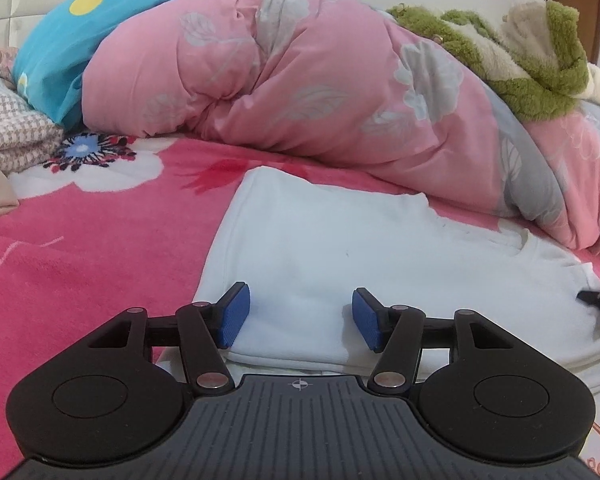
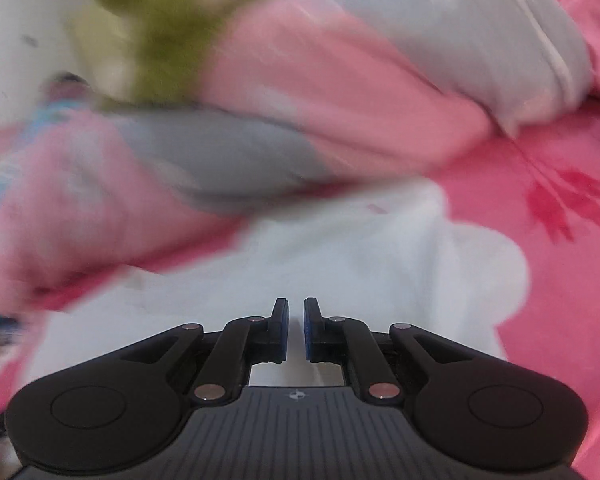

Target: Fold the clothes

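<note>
Left wrist view has the white garment point(image 1: 340, 248) lying flat on the pink bed point(image 1: 80, 264), with layers stacked at its near edge, so probably partly folded. The left gripper point(image 1: 300, 318) sits low over that edge, fingers spread wide, holding nothing. The right gripper point(image 2: 296, 330) hovers over the same white cloth, nearly closed with a thin gap, apparently empty. A bunched pink quilt point(image 1: 300, 80) sits behind.

No readable text, label, brand or number shows in either view. The only mark is a small crosshair sign point(image 1: 299, 385) on the ribbed grey body of each gripper, also seen in the right wrist view point(image 2: 296, 395).
</note>
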{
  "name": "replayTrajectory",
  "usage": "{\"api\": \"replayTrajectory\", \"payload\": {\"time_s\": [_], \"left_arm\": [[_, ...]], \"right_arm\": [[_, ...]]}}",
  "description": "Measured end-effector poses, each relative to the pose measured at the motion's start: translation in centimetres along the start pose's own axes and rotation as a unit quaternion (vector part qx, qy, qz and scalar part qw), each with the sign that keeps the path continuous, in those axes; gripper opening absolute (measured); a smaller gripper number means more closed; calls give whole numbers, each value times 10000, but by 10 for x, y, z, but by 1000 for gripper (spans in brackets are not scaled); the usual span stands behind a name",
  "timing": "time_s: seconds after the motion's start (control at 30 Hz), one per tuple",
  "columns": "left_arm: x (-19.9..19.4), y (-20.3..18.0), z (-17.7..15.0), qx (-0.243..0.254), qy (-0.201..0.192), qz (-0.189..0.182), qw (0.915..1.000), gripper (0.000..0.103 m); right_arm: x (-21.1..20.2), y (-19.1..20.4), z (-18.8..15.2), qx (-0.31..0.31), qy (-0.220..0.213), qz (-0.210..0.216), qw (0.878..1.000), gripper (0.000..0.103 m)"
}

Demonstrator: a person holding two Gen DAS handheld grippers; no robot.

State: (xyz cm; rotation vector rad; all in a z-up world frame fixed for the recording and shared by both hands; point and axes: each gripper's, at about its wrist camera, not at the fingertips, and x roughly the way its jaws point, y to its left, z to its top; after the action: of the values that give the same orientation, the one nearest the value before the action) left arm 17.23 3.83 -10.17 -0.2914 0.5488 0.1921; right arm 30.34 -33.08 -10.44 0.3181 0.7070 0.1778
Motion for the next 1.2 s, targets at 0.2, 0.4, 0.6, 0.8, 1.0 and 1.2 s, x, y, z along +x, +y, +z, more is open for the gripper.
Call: {"api": "replayTrajectory", "payload": {"time_s": [0.2,0.4,0.6,0.8,1.0,1.2], "left_arm": [[0,0,-1,5,-25,-20,10000,59],[0,0,-1,-27,-33,-44,10000,59],[-1,0,-1,-23,-37,-38,10000,59],[-1,0,0,-23,-37,-44,10000,59],[-1,0,0,-14,-42,-49,10000,60],[-1,-1,0,35,-54,-29,10000,61]], "right_arm": [[-40,-17,-5,668,-147,289,9972,11],[-54,31,-41,-1222,410,395,9909,14],[-61,35,-53,-1393,341,375,9890,16],[-62,43,-69,-1689,320,768,9821,38],[-62,45,-76,-1775,305,935,9792,39],[-69,55,-64,-1825,153,785,9799,39]]}}
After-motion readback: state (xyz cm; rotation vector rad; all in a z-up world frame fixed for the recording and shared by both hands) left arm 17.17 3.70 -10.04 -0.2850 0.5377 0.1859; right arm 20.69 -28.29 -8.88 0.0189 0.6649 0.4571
